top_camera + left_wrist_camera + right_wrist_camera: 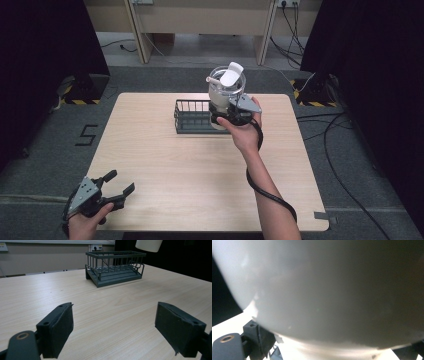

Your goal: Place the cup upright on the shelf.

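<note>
One thing held: white jug [226,89], rack's [192,117] 3 o'clock
right gripper [235,112]: jaws clamping its base
left gripper [116,187]: jaws spread, idle
handling: probably smooth, top-heavy, slippery, so grip low

From my station I see the pale wood table [200,165] on grey carpet. A dark wire basket [192,116] sits at about twelve o'clock on it. Beyond twelve o'clock stands a wooden bench [200,20]. Black cables [345,150] run across the carpet at three o'clock.
</note>
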Tool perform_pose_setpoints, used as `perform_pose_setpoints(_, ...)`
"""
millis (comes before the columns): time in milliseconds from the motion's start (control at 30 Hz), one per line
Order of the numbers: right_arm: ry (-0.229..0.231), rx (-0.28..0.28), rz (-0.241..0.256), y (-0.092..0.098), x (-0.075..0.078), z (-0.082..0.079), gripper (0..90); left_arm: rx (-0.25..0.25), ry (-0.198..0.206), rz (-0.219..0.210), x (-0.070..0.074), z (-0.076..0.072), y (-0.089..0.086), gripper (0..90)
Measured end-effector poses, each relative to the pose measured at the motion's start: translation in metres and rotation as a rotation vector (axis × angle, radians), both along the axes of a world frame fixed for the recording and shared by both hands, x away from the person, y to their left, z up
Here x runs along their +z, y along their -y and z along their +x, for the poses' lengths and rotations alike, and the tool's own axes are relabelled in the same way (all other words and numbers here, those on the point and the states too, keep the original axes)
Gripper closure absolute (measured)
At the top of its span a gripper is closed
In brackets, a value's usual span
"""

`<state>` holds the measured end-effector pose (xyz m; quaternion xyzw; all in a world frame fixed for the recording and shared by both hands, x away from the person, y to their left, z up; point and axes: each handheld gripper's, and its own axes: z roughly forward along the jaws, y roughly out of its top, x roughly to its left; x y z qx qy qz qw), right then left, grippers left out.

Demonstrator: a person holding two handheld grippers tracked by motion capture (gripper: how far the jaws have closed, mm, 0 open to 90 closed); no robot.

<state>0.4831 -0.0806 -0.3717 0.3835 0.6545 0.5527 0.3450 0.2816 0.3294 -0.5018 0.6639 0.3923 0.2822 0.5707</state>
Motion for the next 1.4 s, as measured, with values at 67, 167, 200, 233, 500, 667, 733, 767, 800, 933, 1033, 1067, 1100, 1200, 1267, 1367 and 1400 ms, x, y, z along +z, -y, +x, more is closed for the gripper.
perform_pose_setpoints(67,-0.002,-0.002,0.000,0.000,0.001,0.001,11.1,0.000,0.000,0.000,0.000,0.000,0.000,14.6)
perform_pose_setpoints(167,-0.003,-0.005,-0.004,0.000,0.002,0.004,11.1,0.000,0.000,0.000,0.000,0.000,0.000,14.6)
perform_pose_setpoints(200,-0.004,-0.007,-0.005,0.000,0.002,0.005,11.1,0.000,0.000,0.000,0.000,0.000,0.000,14.6)
perform_pose_setpoints(233,-0.009,-0.007,0.001,0.000,0.002,0.006,11.1,0.000,0.000,0.000,0.000,0.000,0.000,14.6)
perform_pose_setpoints(500,-0.013,-0.015,0.000,-0.001,0.003,0.011,11.1,0.001,0.001,-0.001,0.000,0.000,0.000,14.7)
perform_pose_setpoints(667,-0.015,-0.016,0.000,-0.003,0.005,0.015,11.1,0.001,0.001,-0.001,0.000,0.000,0.000,14.7)
perform_pose_setpoints(733,-0.013,-0.015,-0.002,-0.005,0.006,0.017,11.1,0.001,0.001,-0.001,0.000,0.000,0.000,14.7)
perform_pose_setpoints(767,-0.012,-0.016,-0.004,-0.005,0.006,0.017,11.0,0.001,0.001,-0.001,0.000,0.000,0.000,14.7)
perform_pose_setpoints(800,-0.011,-0.015,-0.007,-0.006,0.006,0.019,11.1,0.001,0.002,-0.001,0.000,0.000,0.000,14.7)
perform_pose_setpoints(933,-0.017,-0.015,-0.004,-0.009,0.007,0.022,11.1,0.002,0.002,-0.003,0.000,0.000,0.000,14.8)
perform_pose_setpoints(1033,-0.014,-0.013,-0.016,-0.011,0.008,0.026,11.1,0.002,0.001,-0.003,0.000,0.000,0.000,14.7)
perform_pose_setpoints(1067,-0.015,-0.015,-0.015,-0.012,0.008,0.027,11.1,0.002,0.002,-0.003,0.000,0.000,-0.001,14.7)
perform_pose_setpoints(1100,-0.017,-0.015,-0.016,-0.013,0.008,0.028,11.1,0.002,0.002,-0.004,0.000,0.000,0.000,14.7)
perform_pose_setpoints(1200,-0.019,-0.014,-0.018,-0.016,0.007,0.032,11.1,0.001,0.002,-0.004,0.000,0.000,-0.001,14.7)
perform_pose_setpoints(1267,-0.022,-0.015,-0.019,-0.017,0.007,0.034,11.1,0.001,0.001,-0.004,0.000,0.000,-0.001,14.8)
perform_pose_setpoints(1367,-0.026,-0.016,-0.019,-0.019,0.006,0.037,11.1,0.001,0.002,-0.004,0.000,0.000,-0.001,14.7)
perform_pose_setpoints(1400,-0.026,-0.016,-0.019,-0.020,0.006,0.038,11.1,0.001,0.001,-0.005,0.000,0.000,-0.001,14.7)
